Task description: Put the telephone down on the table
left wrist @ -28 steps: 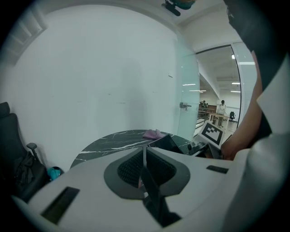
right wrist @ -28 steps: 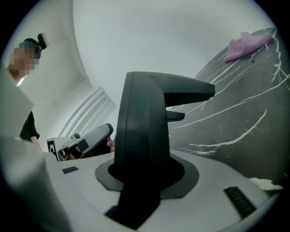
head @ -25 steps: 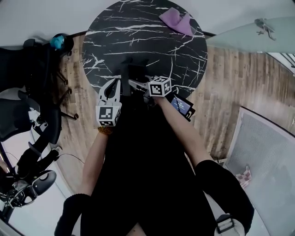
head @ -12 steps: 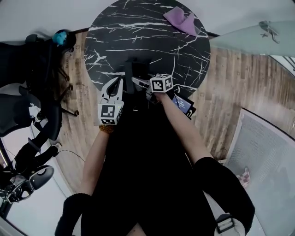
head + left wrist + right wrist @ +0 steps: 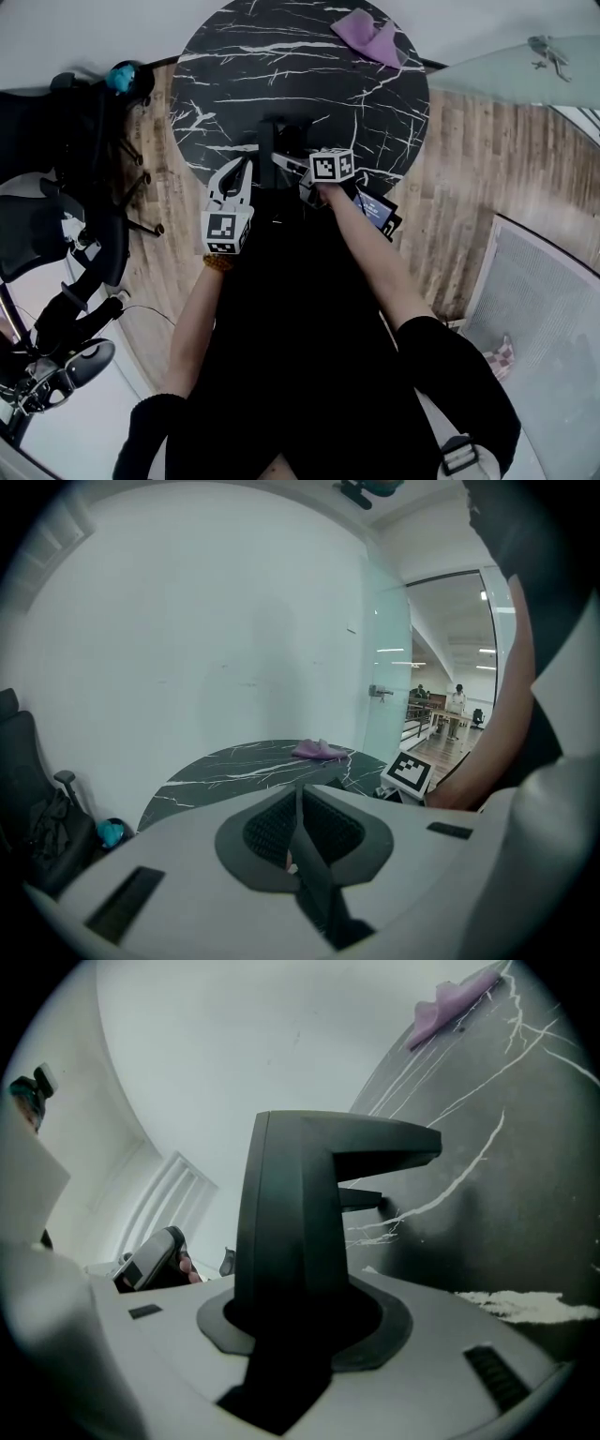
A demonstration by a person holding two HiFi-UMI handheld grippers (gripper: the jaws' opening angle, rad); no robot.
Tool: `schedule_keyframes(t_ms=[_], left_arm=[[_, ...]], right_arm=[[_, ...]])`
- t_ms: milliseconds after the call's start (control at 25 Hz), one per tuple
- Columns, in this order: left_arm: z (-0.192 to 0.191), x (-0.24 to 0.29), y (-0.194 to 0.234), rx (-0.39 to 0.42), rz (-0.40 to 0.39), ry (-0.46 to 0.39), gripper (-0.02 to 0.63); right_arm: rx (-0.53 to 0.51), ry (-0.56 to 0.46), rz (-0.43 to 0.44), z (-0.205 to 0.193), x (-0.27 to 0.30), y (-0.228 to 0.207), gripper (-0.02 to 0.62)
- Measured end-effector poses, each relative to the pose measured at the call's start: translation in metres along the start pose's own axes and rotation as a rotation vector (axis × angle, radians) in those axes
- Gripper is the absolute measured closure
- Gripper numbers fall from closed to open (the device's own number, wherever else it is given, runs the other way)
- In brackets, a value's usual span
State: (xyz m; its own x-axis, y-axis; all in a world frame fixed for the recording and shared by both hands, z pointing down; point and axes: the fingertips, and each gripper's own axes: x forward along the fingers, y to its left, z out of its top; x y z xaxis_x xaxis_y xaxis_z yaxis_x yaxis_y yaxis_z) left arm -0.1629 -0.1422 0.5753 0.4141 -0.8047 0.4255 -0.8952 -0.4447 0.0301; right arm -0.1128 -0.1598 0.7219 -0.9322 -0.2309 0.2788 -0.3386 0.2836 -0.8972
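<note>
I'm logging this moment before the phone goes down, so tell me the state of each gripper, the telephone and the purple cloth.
Left gripper: jaws together, nothing between them.
Right gripper: shut on the telephone.
Telephone: held over the table near its near edge; contact with it unclear.
Purple cloth: crumpled, lying at the table's far edge.

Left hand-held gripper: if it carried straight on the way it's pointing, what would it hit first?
Probably the black marble table top: the left hand-held gripper, jaws shut, points slightly down at it. The purple cloth lies farther along roughly the same line, but depth is unclear.
</note>
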Motion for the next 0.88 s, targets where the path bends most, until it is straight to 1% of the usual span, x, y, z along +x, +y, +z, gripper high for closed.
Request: schedule_keyframes(t_ms=[400,880], left_arm=[[0.0,0.007,-0.01,0.02,-0.039,0.01,0.578],[0.001,0.012,-0.019,0.025,-0.068,0.013,0.578]], right_arm=[[0.031,-0.004,0.01,-0.001,-0.002,-0.005,0.428],[-0.017,-0.01,-0.021,0.001,-0.008,-0.008,0.418]])
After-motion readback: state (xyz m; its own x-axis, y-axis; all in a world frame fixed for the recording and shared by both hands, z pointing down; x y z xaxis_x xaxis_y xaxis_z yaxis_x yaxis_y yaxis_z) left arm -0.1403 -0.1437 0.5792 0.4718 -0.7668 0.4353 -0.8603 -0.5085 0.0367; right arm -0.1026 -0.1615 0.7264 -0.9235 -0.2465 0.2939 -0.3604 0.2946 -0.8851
